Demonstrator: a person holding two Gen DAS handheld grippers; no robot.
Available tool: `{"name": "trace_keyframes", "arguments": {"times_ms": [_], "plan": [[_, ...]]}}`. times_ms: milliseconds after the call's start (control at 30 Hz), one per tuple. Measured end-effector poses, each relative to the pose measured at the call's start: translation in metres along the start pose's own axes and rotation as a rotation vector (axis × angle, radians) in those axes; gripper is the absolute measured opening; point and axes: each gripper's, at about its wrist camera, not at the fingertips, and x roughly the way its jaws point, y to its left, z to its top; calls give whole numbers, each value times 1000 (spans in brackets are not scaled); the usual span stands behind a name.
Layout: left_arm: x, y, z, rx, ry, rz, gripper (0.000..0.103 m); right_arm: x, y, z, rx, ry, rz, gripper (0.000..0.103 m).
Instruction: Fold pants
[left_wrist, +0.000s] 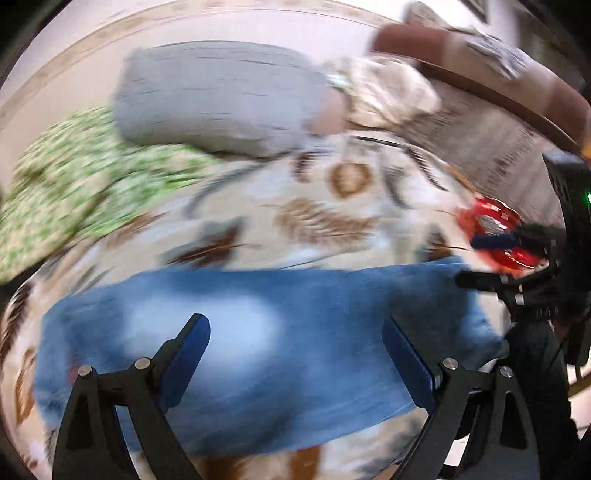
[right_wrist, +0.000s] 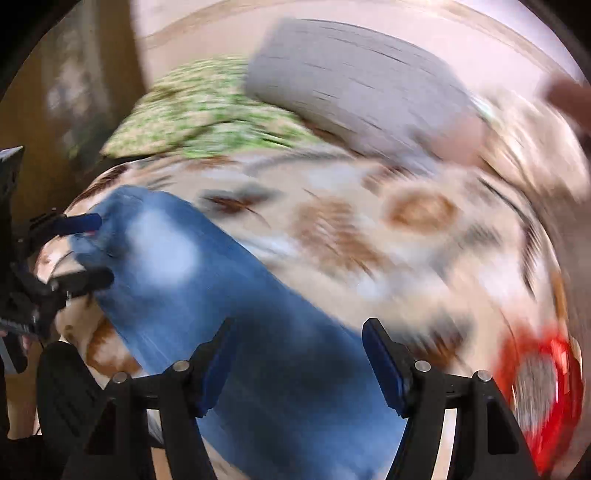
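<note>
Jeans (left_wrist: 258, 347) lie as a folded band on the patterned bedspread (left_wrist: 332, 206). Our left gripper (left_wrist: 295, 350) hangs spread and empty, our right gripper (right_wrist: 295, 354) likewise; careless sweeping could snag and undo the fold.

No legible text, label, brand or number anywhere in either view. Both frames heavily smeared by motion blur. Print on bed cover (left_wrist: 332, 206) purely leaf pattern, no lettering.

Pants (left_wrist: 258, 354): blue denim cloth, matt, faded pale patch. Bedspread (left_wrist: 325, 221): soft printed cloth (feather pattern). Pillow (left_wrist: 218, 99): grey matt fabric. Gripper fingers (left_wrist: 190, 350): matt black plastic, blue pads.
</note>
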Motion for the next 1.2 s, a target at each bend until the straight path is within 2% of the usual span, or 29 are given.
{"name": "trace_keyframes", "arguments": {"times_ms": [100,200,267,400,600,633,667,733,767,833,967,1067,1200], "plan": [[20,-37,13,59,19,-57,94,-19,-43,-42,139,8,-42,72],[33,-70,22,135,33,-131,94,-29,-70,-76,262,10,-20,72],[40,-91,28,214,42,-188,94,-27,-74,-88,299,10,-1,72],[54,-120,46,353,52,-209,94,-14,-78,-108,369,35,42,72],[76,-137,71,362,103,-240,94,30,-79,-126,446,103,97,72],[80,-139,72,366,109,-237,94,31,-76,-127,443,89,87,70],[84,-141,72,372,121,-242,94,31,-70,-128,416,68,69,54],[94,-148,73,398,152,-274,94,30,-62,-129,355,59,6,36],[100,-153,73,421,166,-286,94,28,-63,-130,366,44,33,24],[110,-162,74,462,193,-308,94,23,-69,-132,393,22,71,15],[133,-184,76,533,266,-319,94,20,-73,-138,403,0,99,15],[147,-204,79,523,310,-329,94,21,-75,-138,420,-7,110,15],[175,-219,76,472,376,-219,94,22,-78,-139,433,-16,120,15]]}}
